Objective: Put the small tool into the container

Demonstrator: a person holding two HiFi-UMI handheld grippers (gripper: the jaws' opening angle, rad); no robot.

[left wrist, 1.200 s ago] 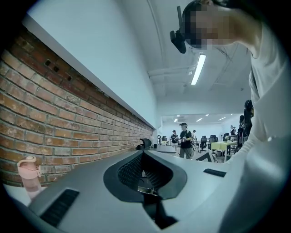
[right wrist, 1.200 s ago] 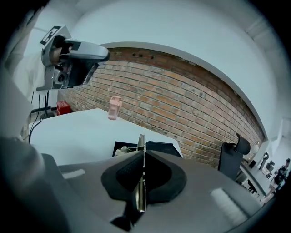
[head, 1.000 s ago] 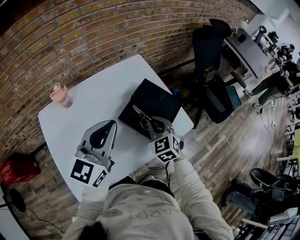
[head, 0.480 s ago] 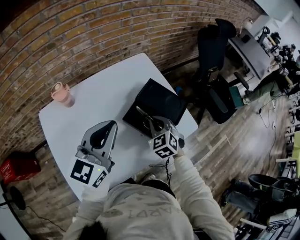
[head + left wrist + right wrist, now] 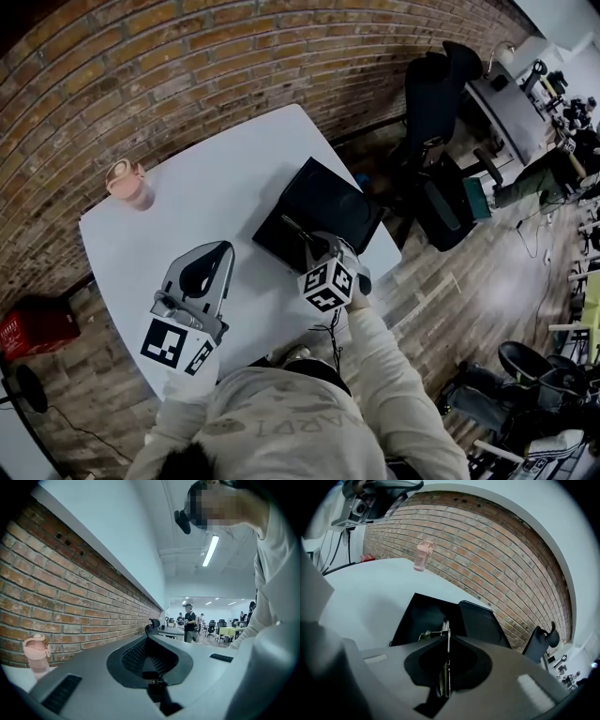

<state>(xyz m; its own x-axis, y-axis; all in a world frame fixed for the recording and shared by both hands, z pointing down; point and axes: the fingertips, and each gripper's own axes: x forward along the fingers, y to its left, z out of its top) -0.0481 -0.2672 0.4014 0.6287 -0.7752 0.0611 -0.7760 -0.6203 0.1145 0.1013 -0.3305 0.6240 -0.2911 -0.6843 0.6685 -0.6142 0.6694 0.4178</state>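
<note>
The black container (image 5: 274, 236) lies open on the white table (image 5: 216, 178), its lid (image 5: 342, 202) folded out to the right. My right gripper (image 5: 317, 247) is shut on the small tool (image 5: 298, 229), a thin metal piece that sticks out over the container's near part. In the right gripper view the tool (image 5: 448, 626) stands edge-on between the jaws of the right gripper (image 5: 448, 638), above the container's (image 5: 417, 616) dark inside. My left gripper (image 5: 223, 247) hovers over the table left of the container, shut with nothing in it. The left gripper (image 5: 150, 637) points level along the brick wall.
A pink bottle (image 5: 127, 186) stands at the table's far left corner, also seen as the bottle (image 5: 423, 555) by the wall. A black office chair (image 5: 431, 94) stands close to the table's right edge. A red box (image 5: 37, 328) sits on the floor at left.
My right gripper has sunk with the tool, closer over the container's near side. The left gripper looks nearly unmoved.
</note>
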